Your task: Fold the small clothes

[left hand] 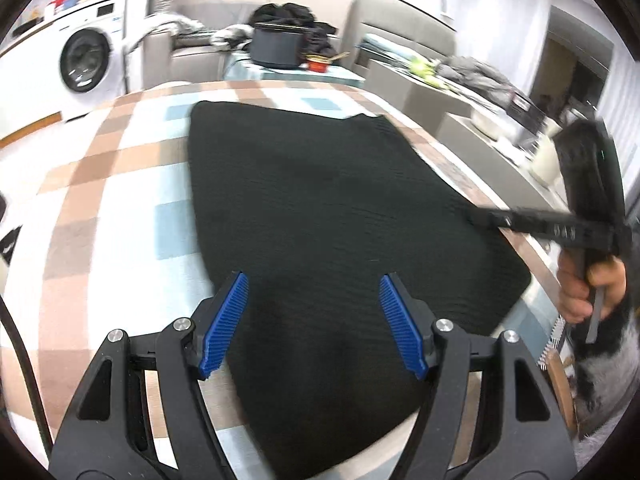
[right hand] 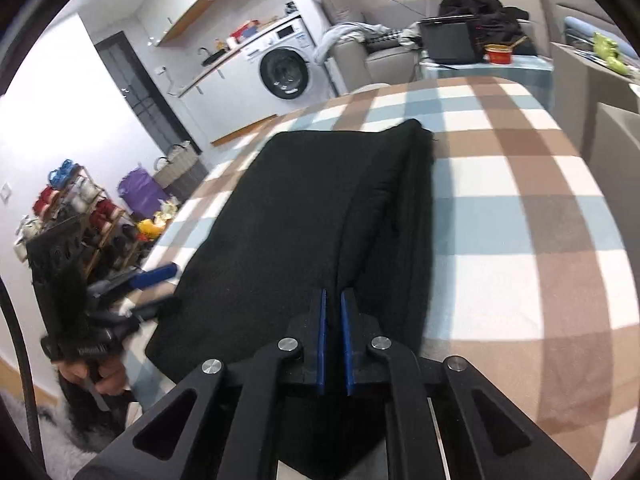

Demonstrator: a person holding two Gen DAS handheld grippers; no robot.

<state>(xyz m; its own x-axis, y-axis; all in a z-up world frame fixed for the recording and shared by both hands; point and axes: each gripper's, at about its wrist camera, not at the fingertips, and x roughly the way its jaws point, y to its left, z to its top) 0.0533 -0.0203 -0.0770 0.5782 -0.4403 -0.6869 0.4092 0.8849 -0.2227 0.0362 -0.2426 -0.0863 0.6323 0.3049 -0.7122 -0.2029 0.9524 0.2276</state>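
A black garment [left hand: 320,200] lies spread on a table under a checked cloth [left hand: 100,184]. In the left wrist view my left gripper [left hand: 313,278] hovers over the garment's near end, jaws wide open with nothing between the blue pads [left hand: 226,320]. The right gripper [left hand: 480,216], held by a hand [left hand: 588,284], meets the garment's right edge. In the right wrist view the right gripper [right hand: 334,294] has its pads nearly together on a raised fold of the black garment [right hand: 288,208]. The left gripper [right hand: 168,288] shows at the garment's left side, blurred.
Beyond the table's far end stand a washing machine [left hand: 86,60], a dark pot [left hand: 276,48] and a red bowl [left hand: 318,65] on a small side table. A grey sofa [left hand: 400,40] runs along the right. Shelves with yarn [right hand: 68,200] and baskets [right hand: 176,168] stand at the left.
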